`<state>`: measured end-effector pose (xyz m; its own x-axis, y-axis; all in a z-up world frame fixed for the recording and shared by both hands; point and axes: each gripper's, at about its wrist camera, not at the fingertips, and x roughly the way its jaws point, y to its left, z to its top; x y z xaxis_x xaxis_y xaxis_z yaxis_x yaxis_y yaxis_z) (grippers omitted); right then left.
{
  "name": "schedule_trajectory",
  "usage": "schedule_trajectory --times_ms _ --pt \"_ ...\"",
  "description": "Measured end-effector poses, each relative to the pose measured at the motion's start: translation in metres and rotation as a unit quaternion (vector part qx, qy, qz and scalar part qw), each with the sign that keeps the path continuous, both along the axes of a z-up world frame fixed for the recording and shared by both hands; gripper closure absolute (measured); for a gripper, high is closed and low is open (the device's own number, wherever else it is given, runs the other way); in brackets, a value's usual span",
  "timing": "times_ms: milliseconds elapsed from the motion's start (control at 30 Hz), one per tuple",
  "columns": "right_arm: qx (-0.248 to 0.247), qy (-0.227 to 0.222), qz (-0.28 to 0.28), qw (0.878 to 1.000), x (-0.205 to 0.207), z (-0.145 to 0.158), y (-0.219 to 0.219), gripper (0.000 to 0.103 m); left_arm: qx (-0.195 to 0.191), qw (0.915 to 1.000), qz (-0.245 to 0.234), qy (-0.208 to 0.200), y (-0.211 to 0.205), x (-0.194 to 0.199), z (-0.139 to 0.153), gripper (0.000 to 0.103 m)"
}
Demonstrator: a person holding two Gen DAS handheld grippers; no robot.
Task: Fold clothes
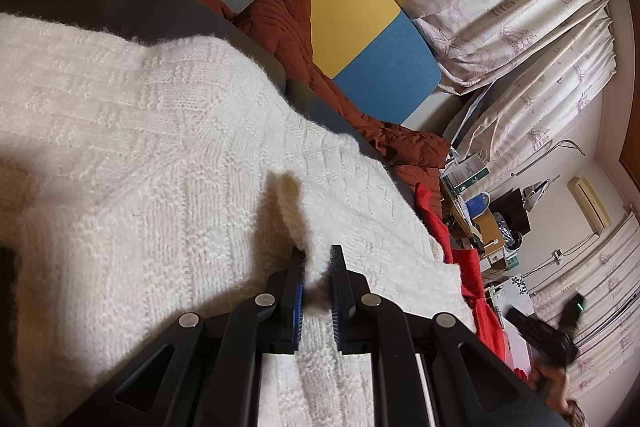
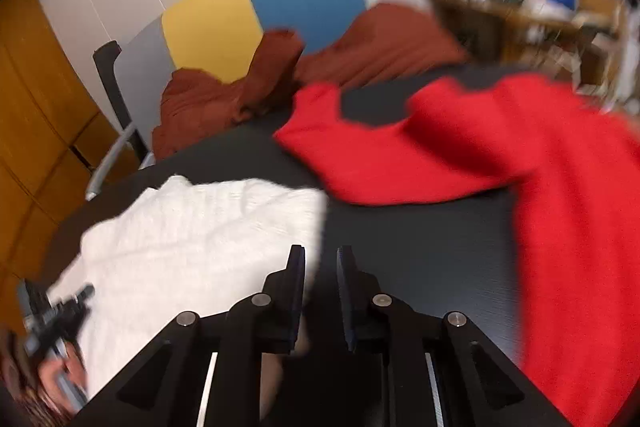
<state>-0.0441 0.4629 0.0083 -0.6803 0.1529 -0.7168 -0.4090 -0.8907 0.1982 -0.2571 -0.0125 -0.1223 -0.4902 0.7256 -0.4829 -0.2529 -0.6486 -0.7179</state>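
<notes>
- The white sweater lies on the dark table, and the left gripper is clamped on a fold of it.
- The right gripper hangs empty over the sweater's edge, jaws slightly apart; the red garment lies beyond the sweater on that side.

dark surface; beyond its far edge, a panel in grey, yellow and blue bands. patterned curtains hang behind the panel. a cluttered wooden shelf with a blue mug stands past the surface's right edge.
</notes>
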Motion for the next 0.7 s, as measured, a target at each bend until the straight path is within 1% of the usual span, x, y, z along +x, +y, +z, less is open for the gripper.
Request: schedule_trajectory --times_ms 67,133,167,200,267,300,367,433,467,533,567,600,700 --pt "0.048 -0.014 -0.041 0.998 0.041 0.018 0.001 0.085 -0.001 1.0000 0.000 0.000 0.000 0.000 0.000 0.091" --pt "0.089 -0.028 -0.070 0.993 0.070 0.030 -0.001 0.085 -0.004 1.0000 0.001 0.000 0.000 0.000 0.001 0.091" --pt "0.109 -0.036 -0.084 0.990 0.084 0.036 -0.002 0.081 -0.006 1.0000 0.001 0.000 0.001 0.000 0.001 0.091" --pt "0.129 -0.043 -0.098 0.986 0.098 0.042 -0.003 0.072 -0.007 1.0000 0.001 0.001 0.001 0.000 0.001 0.091" --pt "0.137 -0.038 -0.078 0.987 0.107 0.053 -0.012 0.061 -0.011 0.9999 0.001 0.001 0.001 0.000 0.002 0.091" --pt "0.129 -0.025 -0.056 0.990 0.103 0.055 -0.023 0.061 -0.012 0.9999 0.001 0.001 0.002 0.000 0.002 0.091" --pt "0.107 0.006 -0.003 0.994 0.089 0.055 -0.045 0.061 -0.015 0.9999 0.002 0.002 0.002 0.000 0.002 0.091" --pt "0.079 0.026 0.057 0.995 0.059 0.045 -0.073 0.064 -0.018 0.9998 0.003 0.003 0.002 0.001 0.003 0.091" --pt "0.062 0.029 0.083 0.994 0.040 0.037 -0.088 0.064 -0.020 0.9998 0.004 0.003 0.002 0.001 0.003 0.091" --pt "0.022 0.032 0.118 0.992 0.000 0.019 -0.108 0.068 -0.023 0.9997 0.005 0.004 0.003 0.002 0.003 0.091" --pt "0.004 0.027 0.130 0.991 -0.022 0.009 -0.116 0.070 -0.024 0.9997 0.005 0.004 0.003 0.002 0.003 0.091" --pt "-0.002 0.020 0.132 0.991 -0.040 -0.001 -0.121 0.070 -0.026 0.9996 0.005 0.004 0.003 0.002 0.003 0.091" --pt "0.000 -0.007 0.116 0.993 -0.084 -0.027 -0.126 0.070 -0.027 0.9996 0.007 0.004 0.004 0.002 0.003 0.092"
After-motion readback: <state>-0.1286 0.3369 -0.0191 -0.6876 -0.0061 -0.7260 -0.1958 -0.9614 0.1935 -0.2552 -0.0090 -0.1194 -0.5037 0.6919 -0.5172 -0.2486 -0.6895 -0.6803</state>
